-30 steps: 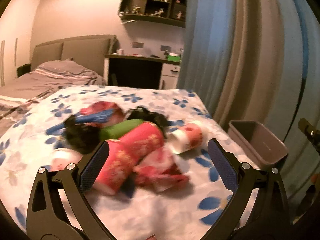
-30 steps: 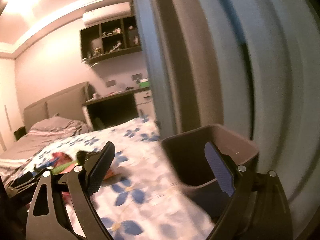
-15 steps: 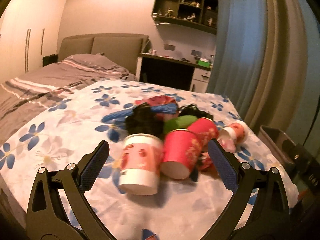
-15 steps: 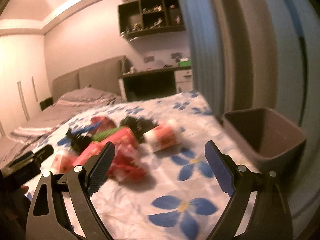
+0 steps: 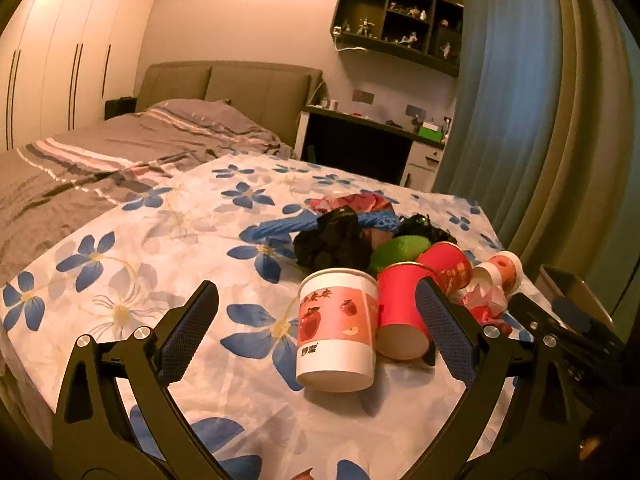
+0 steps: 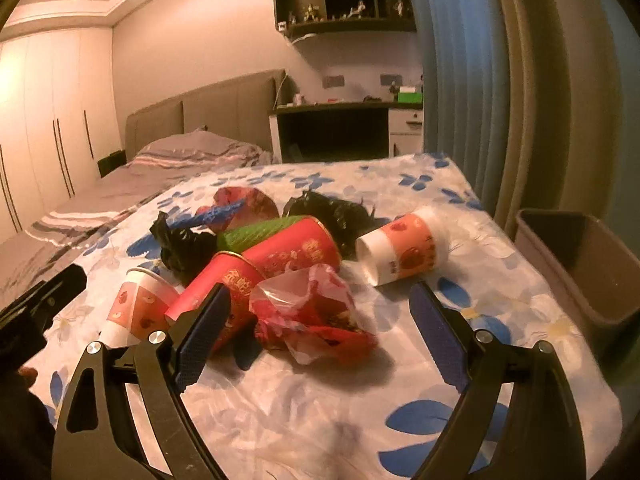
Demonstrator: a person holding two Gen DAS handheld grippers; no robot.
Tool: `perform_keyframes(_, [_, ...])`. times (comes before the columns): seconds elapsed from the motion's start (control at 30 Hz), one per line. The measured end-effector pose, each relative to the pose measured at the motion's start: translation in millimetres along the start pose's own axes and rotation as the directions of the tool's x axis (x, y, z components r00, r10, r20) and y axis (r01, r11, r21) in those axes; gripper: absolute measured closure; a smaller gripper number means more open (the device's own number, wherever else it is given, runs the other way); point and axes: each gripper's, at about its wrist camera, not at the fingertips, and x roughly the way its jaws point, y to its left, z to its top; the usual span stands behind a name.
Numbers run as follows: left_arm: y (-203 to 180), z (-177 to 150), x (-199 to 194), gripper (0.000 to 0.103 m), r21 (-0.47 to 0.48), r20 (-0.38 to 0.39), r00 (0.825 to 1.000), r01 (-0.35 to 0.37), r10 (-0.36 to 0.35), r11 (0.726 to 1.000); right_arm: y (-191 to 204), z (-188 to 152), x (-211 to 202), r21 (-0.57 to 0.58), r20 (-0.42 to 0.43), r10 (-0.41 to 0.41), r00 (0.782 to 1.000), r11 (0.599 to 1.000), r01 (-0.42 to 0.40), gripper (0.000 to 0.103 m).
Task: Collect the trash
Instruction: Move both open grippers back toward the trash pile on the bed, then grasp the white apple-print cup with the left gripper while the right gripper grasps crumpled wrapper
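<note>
Both hands have swung from the bin (image 6: 576,264) to the trash pile; the left gripper (image 5: 316,332) is wide open and empty, the right gripper (image 6: 320,332) is closing a little, probably for the crumpled red wrapper (image 6: 312,312).

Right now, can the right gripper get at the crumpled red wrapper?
Probably yes. The crumpled red wrapper lies just ahead of the right gripper, whose jaws stand wide with nothing between; only a red cup crowds its left.

Paper cups (image 5: 338,330) look smooth and matt, the crumpled red wrapper (image 6: 310,314) glossy plastic, the floral cloth (image 6: 320,412) soft woven fabric, lower frame.
</note>
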Motion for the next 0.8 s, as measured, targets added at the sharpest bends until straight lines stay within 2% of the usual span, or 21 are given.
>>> perform_keyframes(0.37, [4.5, -3.9, 6.7, 0.006, -0.006, -0.022, 1.0, 0.013, -0.013, 1.0, 8.6, 2.8, 30.1, -0.018, -0.091, 0.01, 0.996, 1.0, -0.011, 0.036])
perform_keyframes(0.5, [3.4, -5.8, 7.7, 0.006, 0.002, -0.029, 0.999, 0.016, -0.016, 1.0, 8.8, 2.5, 37.1, -0.022, -0.115, 0.015, 0.993, 1.0, -0.018, 0.048])
perform_keyframes(0.63, [1.8, -7.9, 10.2, 0.006, 0.007, -0.046, 0.999, 0.021, -0.021, 1.0, 7.7, 0.2, 40.1, -0.026, -0.132, 0.026, 0.991, 0.999, -0.03, 0.07])
perform_keyframes(0.8, [-0.3, -10.1, 13.9, 0.006, 0.011, -0.065, 0.997, 0.031, -0.03, 0.999, 4.6, -1.1, 35.9, -0.031, -0.121, 0.038, 0.992, 0.999, -0.042, 0.078])
